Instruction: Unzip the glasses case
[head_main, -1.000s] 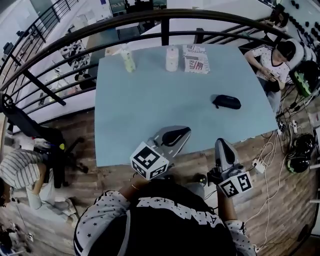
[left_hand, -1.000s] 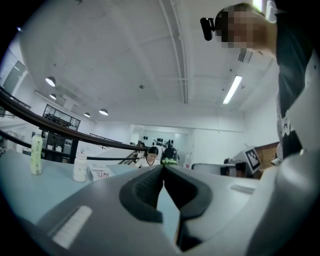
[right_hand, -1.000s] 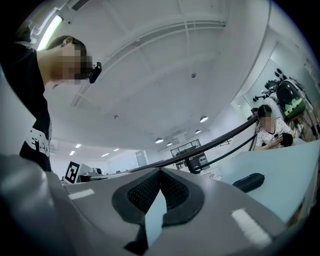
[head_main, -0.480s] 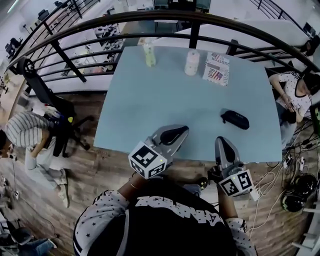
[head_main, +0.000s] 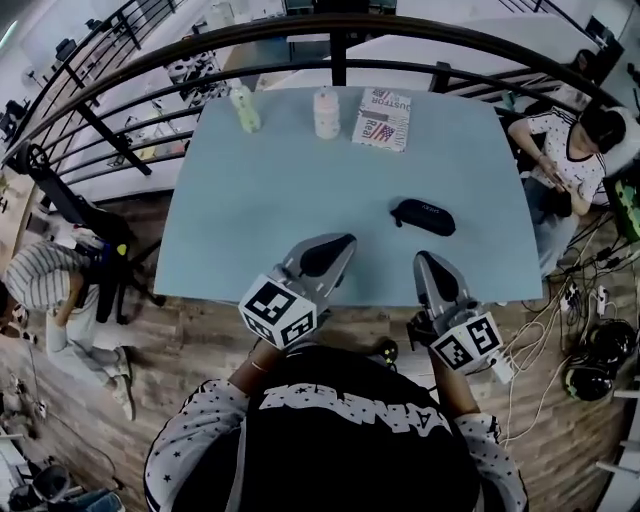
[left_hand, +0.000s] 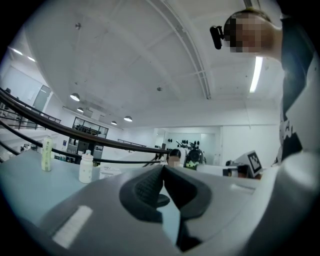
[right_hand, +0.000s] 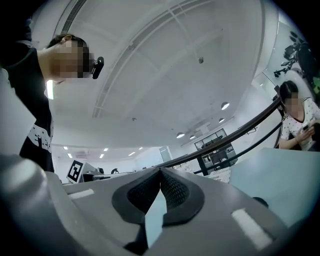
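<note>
- As one stands behind the operator (head_main: 340, 440), a black railing (head_main: 338, 55) curves round the far side of the table, two bars on posts.
- table (head_main: 300, 200): pale blue, rectangular, far edge against the railing, near edge toward the operator.
- operator: black top with white lettering, star-print sleeves, standing at the near edge with one gripper in each hand.
- seated person (head_main: 565, 150): at the table's right end, in a spotted shirt. A second person (head_main: 40, 285) in a striped top is on the wood floor to the left.
- left gripper (head_main: 346, 241): grey, with a marker cube at its rear. It is held over the table's near edge and points toward the middle of the top. Its jaws are together, pads meeting at the tips, with nothing between them.
- right gripper (head_main: 424, 259): same pattern, over the near edge, apart from the left gripper. Its jaws are closed tip to tip and hold nothing.
- booklet (head_main: 381, 118): white with red print, lying flat at the far edge.
- case (head_main: 422, 216): black and oblong, lying flat on the right half of the table. It lies beyond the right gripper and apart from it; neither gripper touches it. The zip is too small to make out.
- white bottle (head_main: 326, 113): upright at the far edge, just left of the booklet.
- green bottle (head_main: 244, 108): upright at the far edge, left of the white bottle.
</note>
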